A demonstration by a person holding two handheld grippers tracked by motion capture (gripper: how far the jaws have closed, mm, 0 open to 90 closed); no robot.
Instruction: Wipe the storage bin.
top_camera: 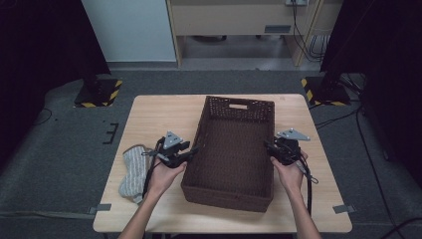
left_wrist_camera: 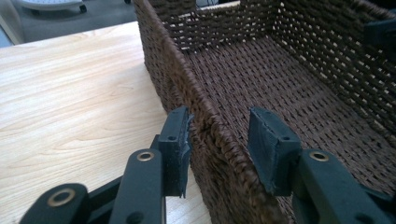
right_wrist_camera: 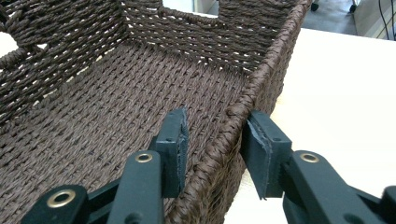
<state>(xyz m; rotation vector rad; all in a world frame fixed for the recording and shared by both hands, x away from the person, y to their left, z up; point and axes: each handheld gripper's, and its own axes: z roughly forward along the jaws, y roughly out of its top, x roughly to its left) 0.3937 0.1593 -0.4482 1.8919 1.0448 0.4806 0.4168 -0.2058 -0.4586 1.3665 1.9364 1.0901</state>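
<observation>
A dark brown woven basket [top_camera: 239, 103] stands empty on the middle of the wooden table [top_camera: 159, 114]. My left gripper [top_camera: 191, 149] straddles its left long wall. In the left gripper view the rim [left_wrist_camera: 210, 126] runs between the jaws of that gripper [left_wrist_camera: 218, 135], the outer pad [left_wrist_camera: 180, 135] close against the weave and the inner pad [left_wrist_camera: 266, 140] a sliver off. My right gripper [top_camera: 268, 147] straddles the right long wall [right_wrist_camera: 233, 121]. There the right gripper [right_wrist_camera: 214, 135] has its outer pad [right_wrist_camera: 257, 144] at the rim and a gap at the inner pad [right_wrist_camera: 175, 140]. Both are open.
A grey and white knitted cloth [top_camera: 133, 169] lies crumpled at the table's left edge, beside the left forearm. Cut-out handles sit in the basket's short end walls [right_wrist_camera: 187, 16]. Bare table [left_wrist_camera: 70, 93] lies left of the basket and also to its right [right_wrist_camera: 350, 102].
</observation>
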